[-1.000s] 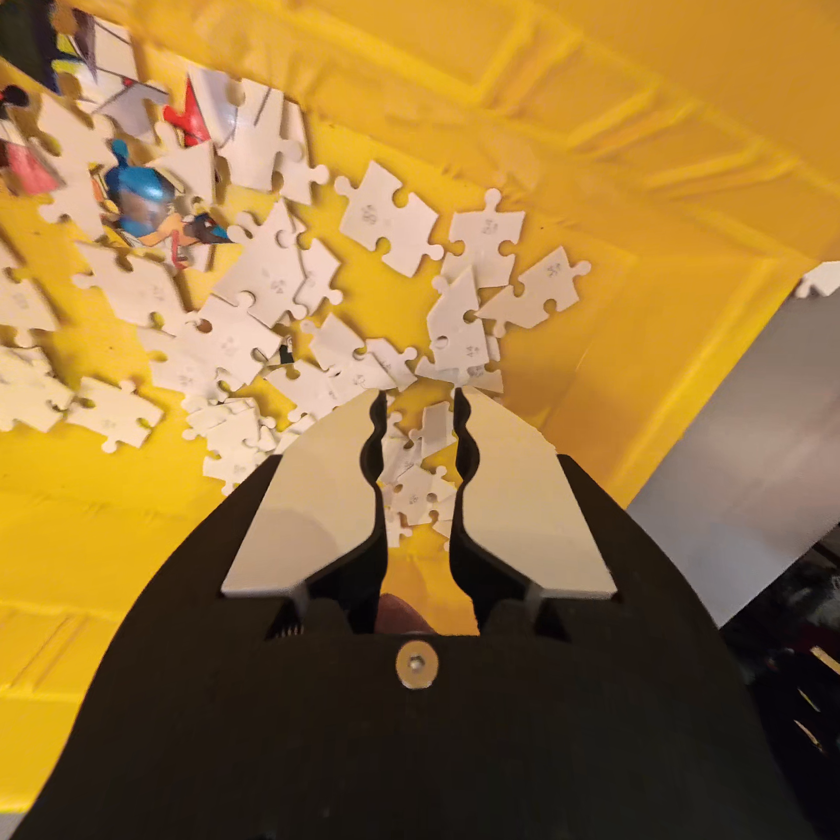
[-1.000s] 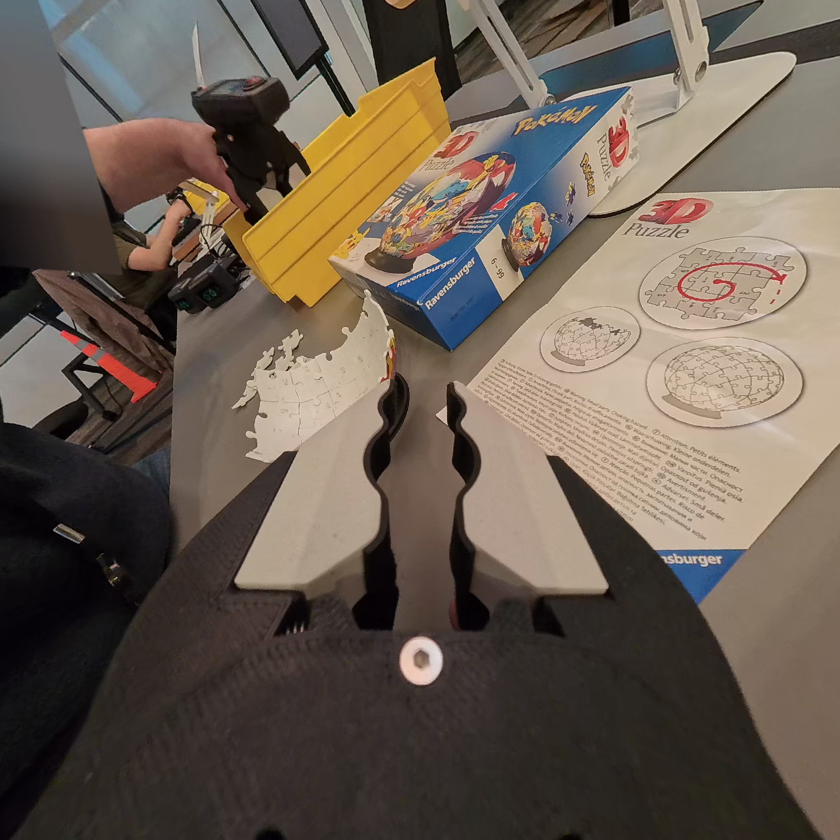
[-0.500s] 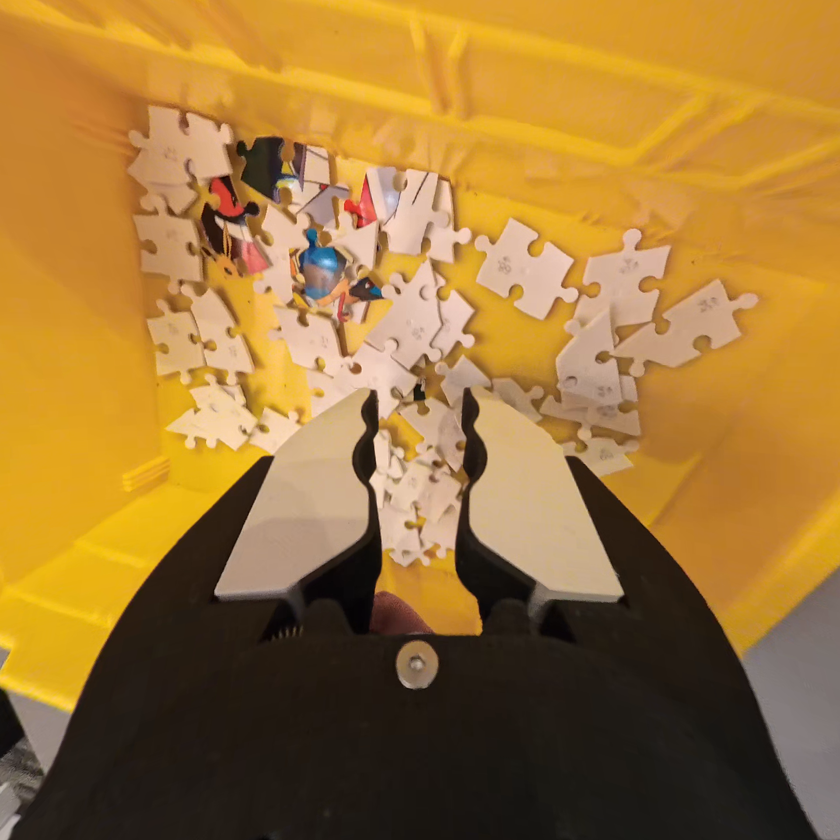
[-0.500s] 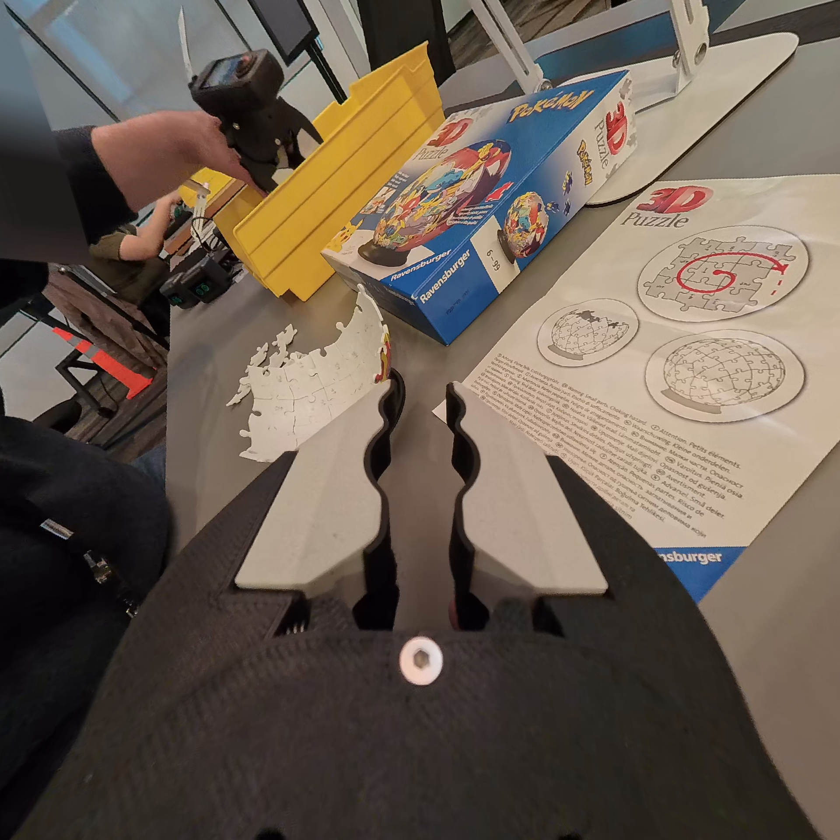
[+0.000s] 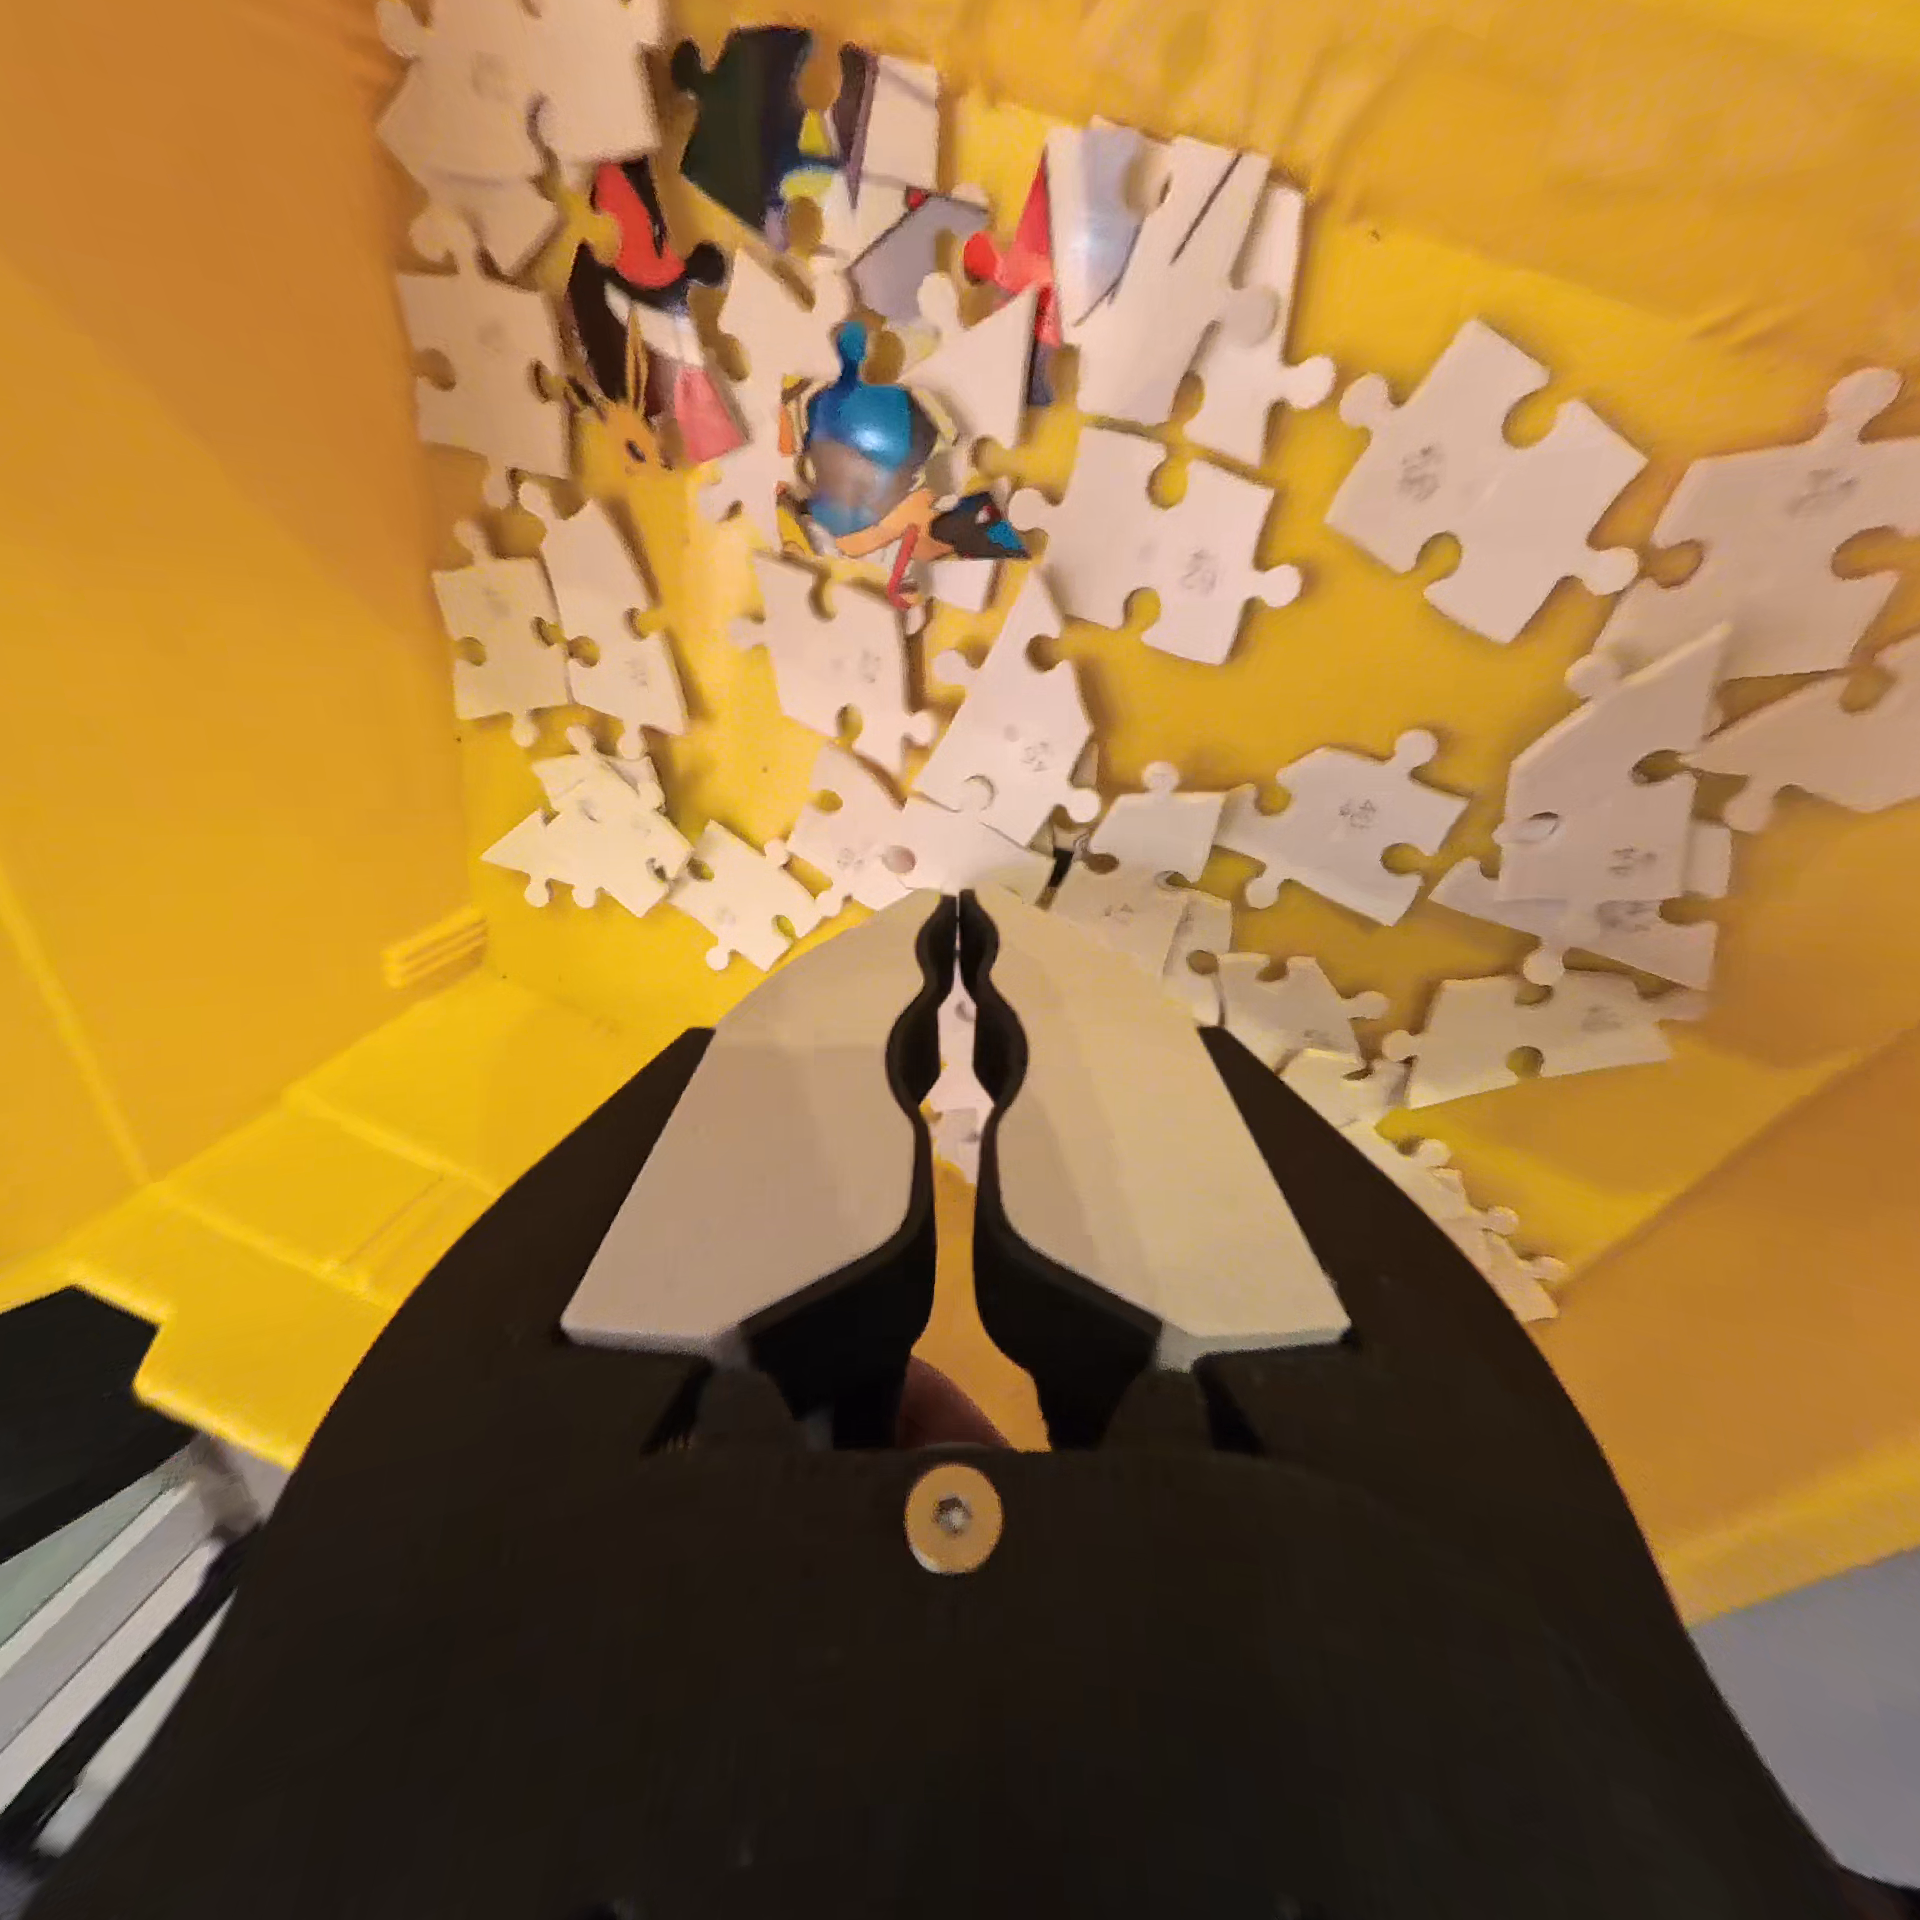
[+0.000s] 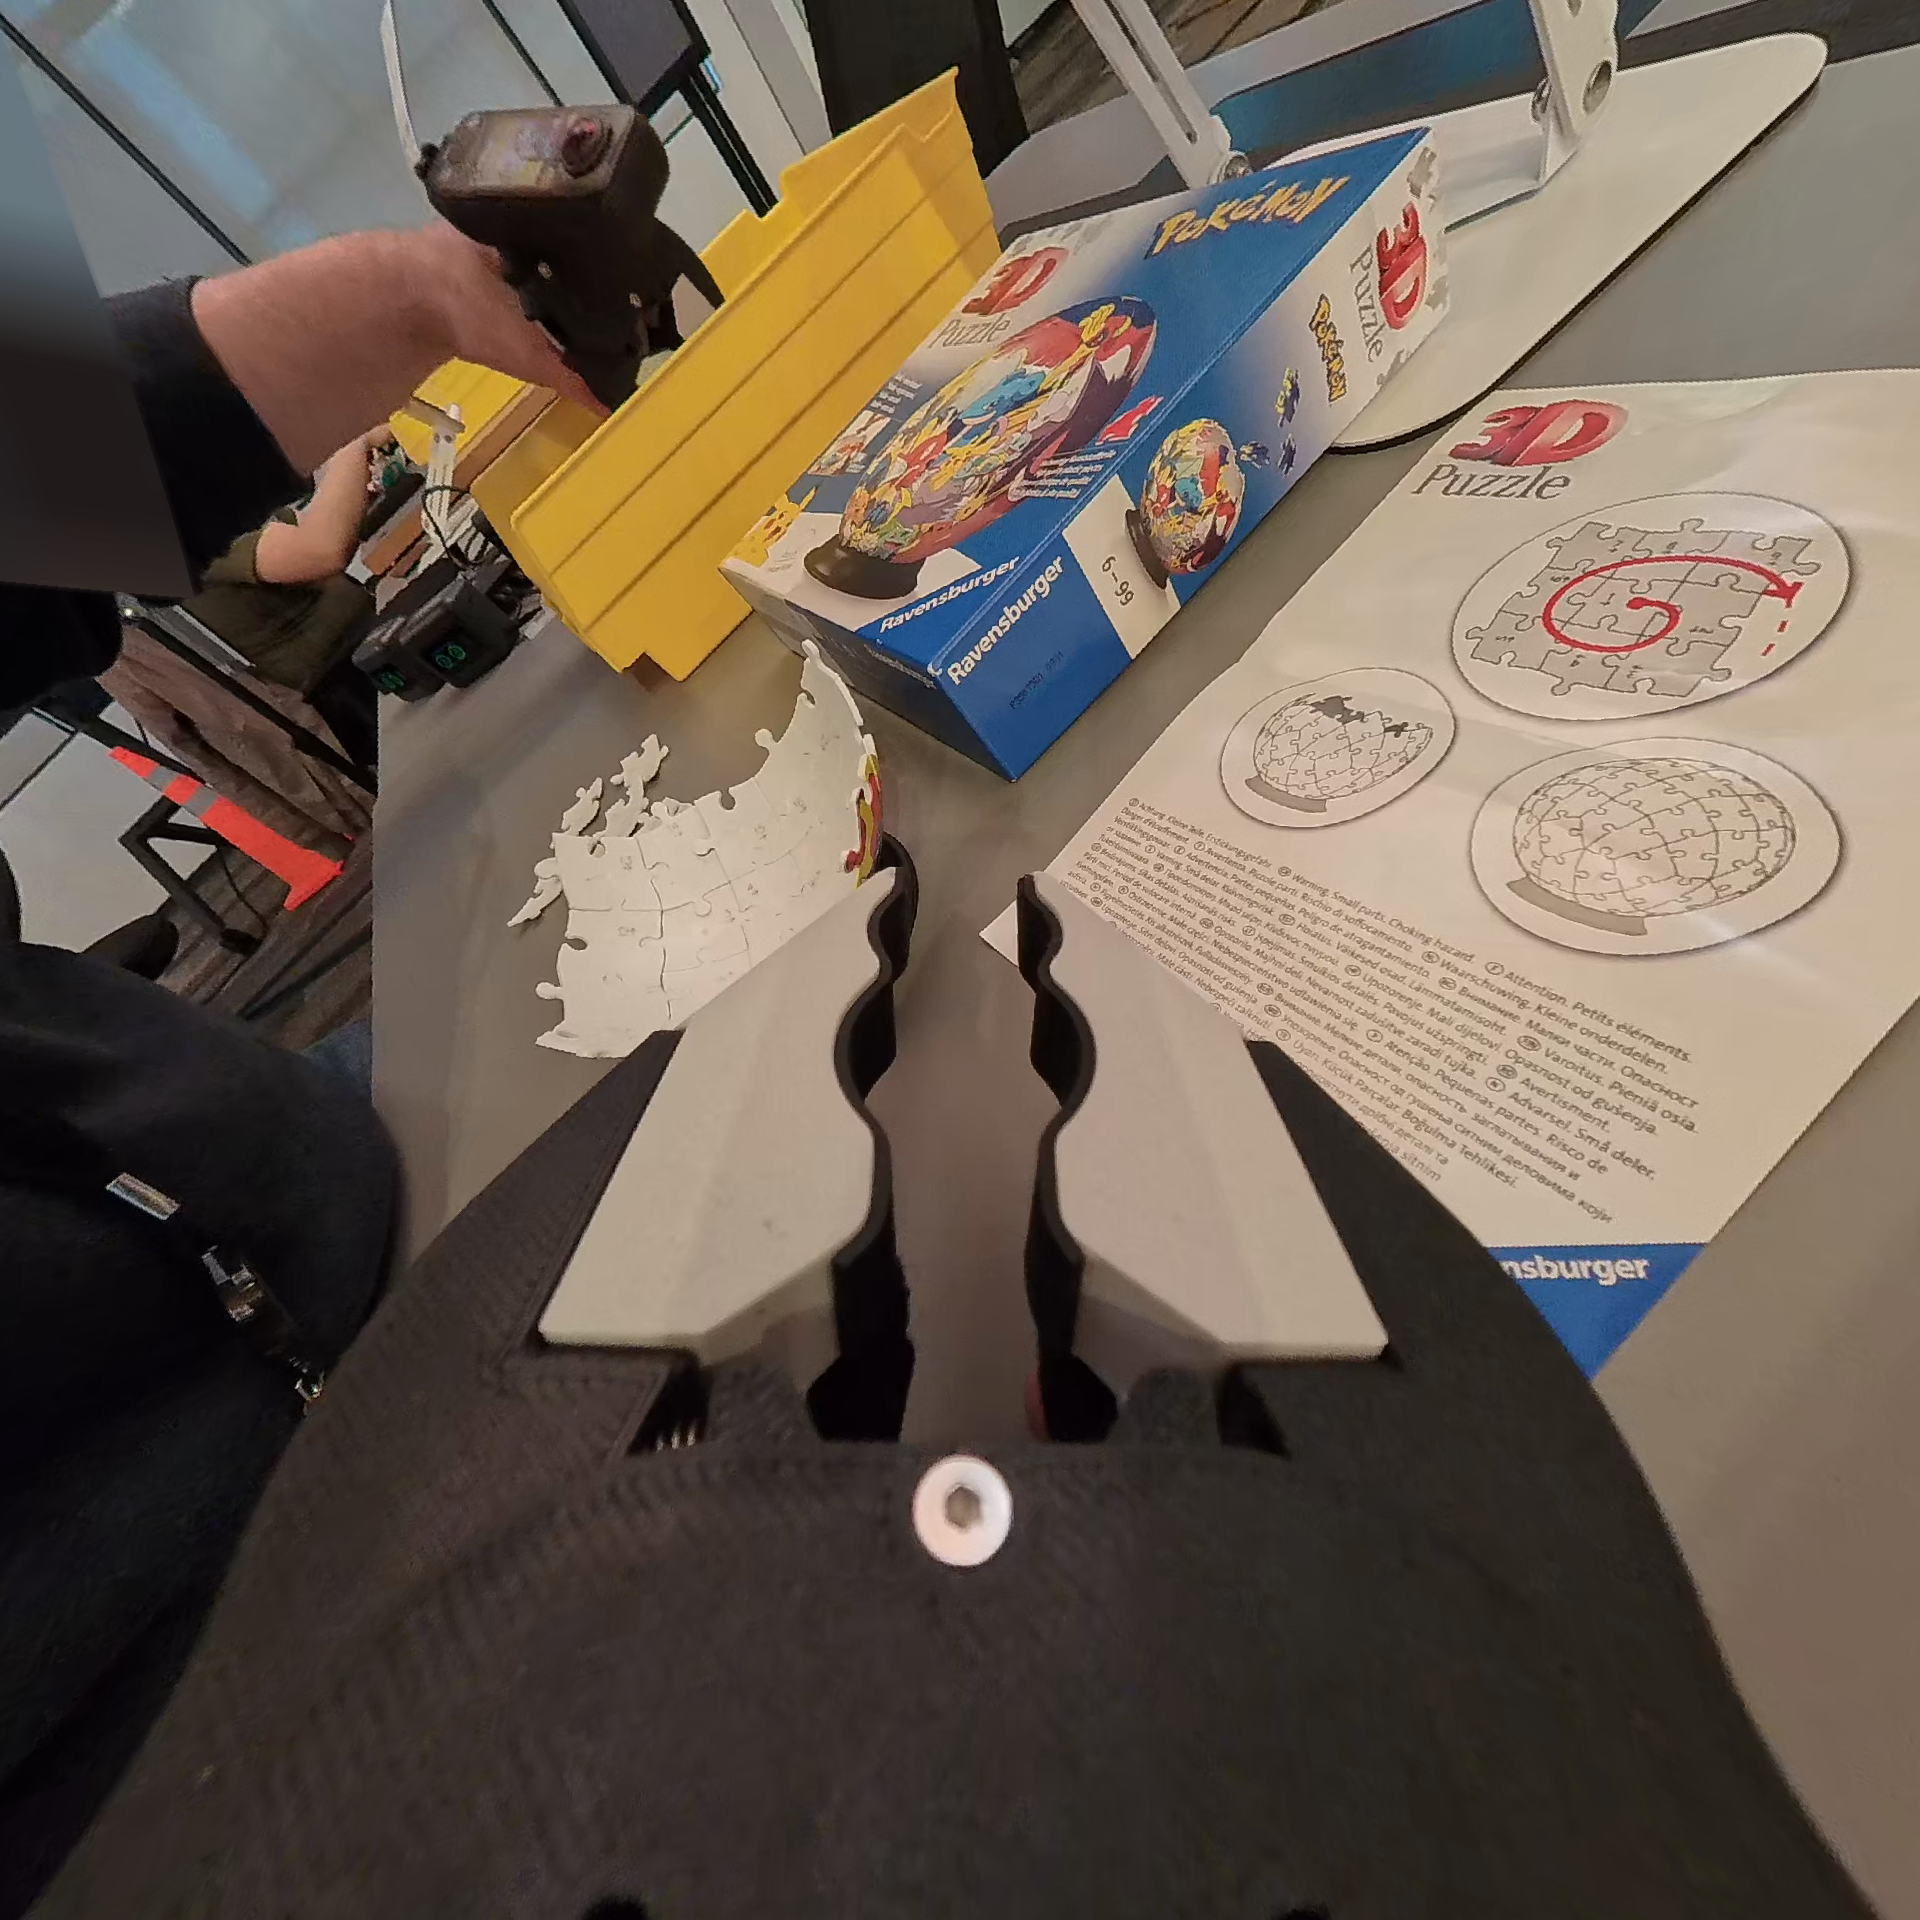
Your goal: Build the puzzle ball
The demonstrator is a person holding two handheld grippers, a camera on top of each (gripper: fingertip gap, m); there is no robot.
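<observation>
In the left wrist view, the left gripper reaches into a yellow bin. Its fingers are pinched together at the tips, right at the edge of the loose puzzle pieces; whether a piece is caught I cannot tell.

In the right wrist view, the right gripper hangs over the grey tabletop, fingers narrowly apart and empty. The half-built puzzle ball sits just beside its left fingertip, near the blue box and instruction sheet.
</observation>
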